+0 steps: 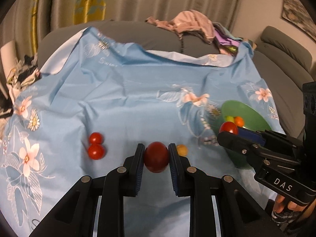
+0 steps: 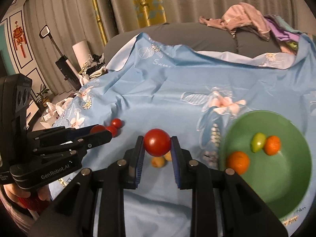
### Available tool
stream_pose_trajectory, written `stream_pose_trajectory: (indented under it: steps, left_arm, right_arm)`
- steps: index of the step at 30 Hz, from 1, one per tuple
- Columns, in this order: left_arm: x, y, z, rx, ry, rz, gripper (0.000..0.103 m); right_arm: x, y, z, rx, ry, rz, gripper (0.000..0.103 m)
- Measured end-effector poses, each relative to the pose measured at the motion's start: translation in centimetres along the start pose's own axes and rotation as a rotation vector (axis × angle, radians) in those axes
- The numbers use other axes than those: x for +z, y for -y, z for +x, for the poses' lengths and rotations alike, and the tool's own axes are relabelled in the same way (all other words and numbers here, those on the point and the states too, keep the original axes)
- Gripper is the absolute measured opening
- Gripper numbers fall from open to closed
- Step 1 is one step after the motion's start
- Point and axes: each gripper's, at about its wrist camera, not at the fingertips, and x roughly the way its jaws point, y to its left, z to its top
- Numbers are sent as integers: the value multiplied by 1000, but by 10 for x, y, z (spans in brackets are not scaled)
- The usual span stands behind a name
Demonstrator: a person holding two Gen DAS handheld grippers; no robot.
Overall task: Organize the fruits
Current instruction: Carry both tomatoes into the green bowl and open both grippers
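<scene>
My left gripper is shut on a dark red tomato just above the blue floral cloth. It shows from the side in the right wrist view. My right gripper is shut on a red tomato, held left of the green bowl; it shows in the left wrist view. The bowl holds two oranges and a green fruit. Two red tomatoes and small yellow fruits lie on the cloth.
The cloth covers a grey sofa. A pile of clothes lies at the back right. Curtains hang behind. A vacuum and clutter stand at the far left of the right wrist view.
</scene>
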Motion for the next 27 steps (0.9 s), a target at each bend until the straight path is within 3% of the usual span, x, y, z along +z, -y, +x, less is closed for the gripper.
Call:
stream_pose_trajectory:
  steps: [15, 27]
  left_arm:
    - [12, 84, 11, -99, -5, 153, 24]
    - [24, 131, 31, -140, -25, 243, 24]
  right_arm:
    - [-21, 59, -55, -126, 87, 94, 27]
    - [-35, 102, -73, -171, 116, 178, 27]
